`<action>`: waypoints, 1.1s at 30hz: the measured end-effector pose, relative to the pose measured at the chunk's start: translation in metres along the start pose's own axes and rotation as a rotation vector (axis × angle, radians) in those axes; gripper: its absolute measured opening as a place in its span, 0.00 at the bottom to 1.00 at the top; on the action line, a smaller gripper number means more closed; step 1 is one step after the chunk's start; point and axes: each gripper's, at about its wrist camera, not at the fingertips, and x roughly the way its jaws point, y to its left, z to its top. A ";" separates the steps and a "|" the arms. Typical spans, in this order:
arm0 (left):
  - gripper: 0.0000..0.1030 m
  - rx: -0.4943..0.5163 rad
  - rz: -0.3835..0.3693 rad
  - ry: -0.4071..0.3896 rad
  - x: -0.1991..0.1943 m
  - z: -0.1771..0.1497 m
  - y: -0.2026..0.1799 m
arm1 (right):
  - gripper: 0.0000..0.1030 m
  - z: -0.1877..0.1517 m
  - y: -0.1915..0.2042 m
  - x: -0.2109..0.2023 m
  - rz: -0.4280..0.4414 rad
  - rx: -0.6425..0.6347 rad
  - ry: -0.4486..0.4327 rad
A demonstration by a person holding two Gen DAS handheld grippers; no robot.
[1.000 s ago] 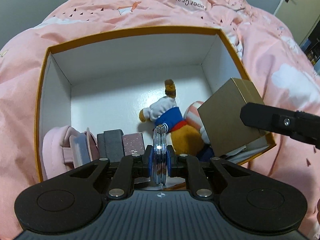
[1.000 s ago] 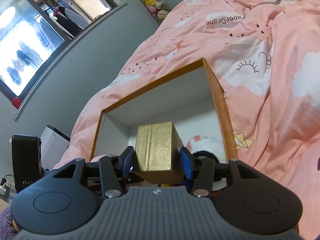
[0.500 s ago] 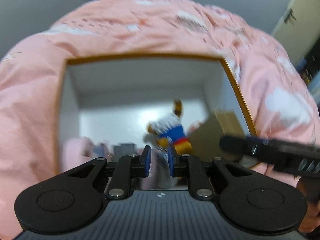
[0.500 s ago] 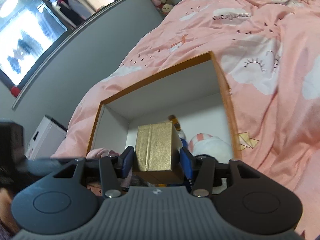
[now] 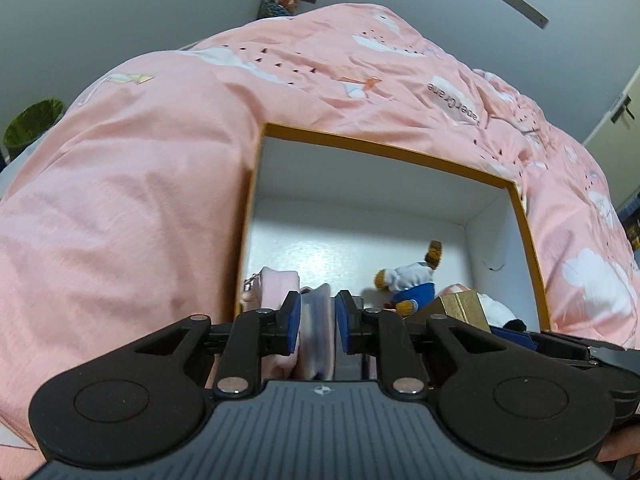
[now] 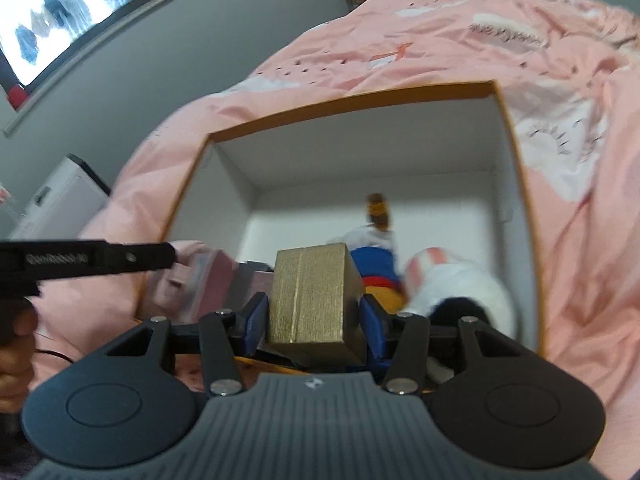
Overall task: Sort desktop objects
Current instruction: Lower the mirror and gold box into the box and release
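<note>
A: So, the right gripper (image 6: 314,316) is clamped on the gold box (image 6: 312,300), hanging over the near edge of the white storage box (image 6: 360,152) on the bed (image 6: 580,240). Where should it go?

B: Probably the bare floor toward the back wall. Nearer in, the plush duck (image 6: 378,256) and the white plush (image 6: 460,284) crowd the front.

A: And the left gripper (image 5: 317,322)?

B: Its jaws stand apart, with a blurred pink thing (image 5: 316,332) between them; I can't tell if they touch it. Keep that one clear at the left wall.

A: Advice for setting down?

B: Lower the gold box level, release only once it rests flat, and avoid pushing the duck.
</note>
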 end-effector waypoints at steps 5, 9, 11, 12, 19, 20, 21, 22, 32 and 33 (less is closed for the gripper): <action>0.21 -0.019 -0.017 -0.005 -0.002 -0.003 0.011 | 0.51 0.002 -0.007 0.003 0.012 0.050 0.021; 0.22 -0.029 -0.028 -0.017 -0.005 -0.004 0.018 | 0.50 0.005 -0.007 -0.003 0.004 0.066 0.011; 0.22 -0.035 -0.032 -0.026 -0.007 -0.003 0.021 | 0.50 0.009 -0.008 -0.006 0.009 0.070 0.005; 0.22 -0.041 -0.038 -0.030 -0.008 -0.002 0.023 | 0.50 0.011 -0.008 -0.007 0.015 0.069 0.006; 0.23 -0.042 -0.032 -0.063 -0.015 0.006 0.036 | 0.50 0.034 0.003 -0.007 0.024 0.010 -0.012; 0.23 -0.045 -0.021 -0.067 -0.015 0.008 0.038 | 0.50 0.040 0.007 -0.006 0.028 -0.009 -0.018; 0.23 -0.048 -0.014 -0.070 -0.015 0.010 0.040 | 0.50 0.046 0.012 -0.005 0.037 -0.026 -0.026; 0.23 -0.051 -0.009 -0.073 -0.015 0.012 0.043 | 0.50 0.052 0.017 -0.002 0.045 -0.041 -0.032; 0.23 -0.084 -0.006 -0.041 0.005 0.014 0.063 | 0.50 0.087 0.061 0.080 0.068 -0.098 0.050; 0.23 -0.086 -0.007 -0.037 0.007 0.014 0.065 | 0.50 0.087 0.062 0.089 0.065 -0.082 0.058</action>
